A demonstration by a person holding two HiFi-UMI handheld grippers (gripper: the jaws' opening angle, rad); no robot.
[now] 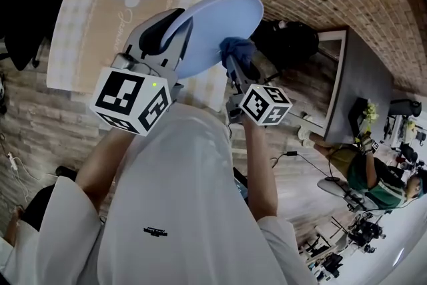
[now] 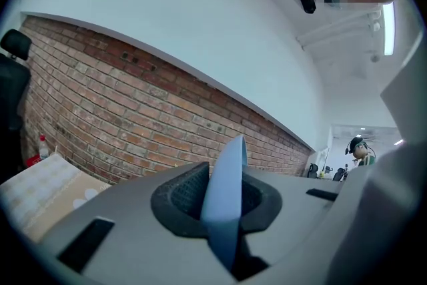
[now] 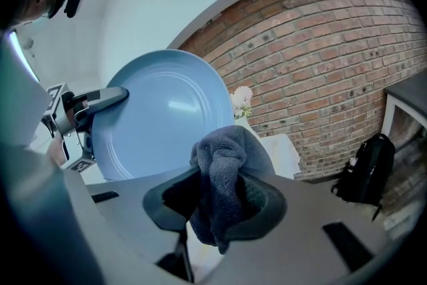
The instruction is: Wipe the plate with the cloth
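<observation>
Left gripper (image 2: pixel 221 202): yours, clamped on plate (image 3: pixel 157 120) rim, plate held tilted in air.
Cloth (image 3: pixel 219 173): bunched at plate's right edge; contact unclear.
Right gripper (image 3: pixel 222 202): pinching cloth.
Risk: press hard and the plate may pivot from that rim grip.

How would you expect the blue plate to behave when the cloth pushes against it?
Probably stiff: the plate shows no sag with the left gripper pinching only its rim. Held at one edge, it may pivot under the cloth. Its glossy face looks slippery.
</observation>
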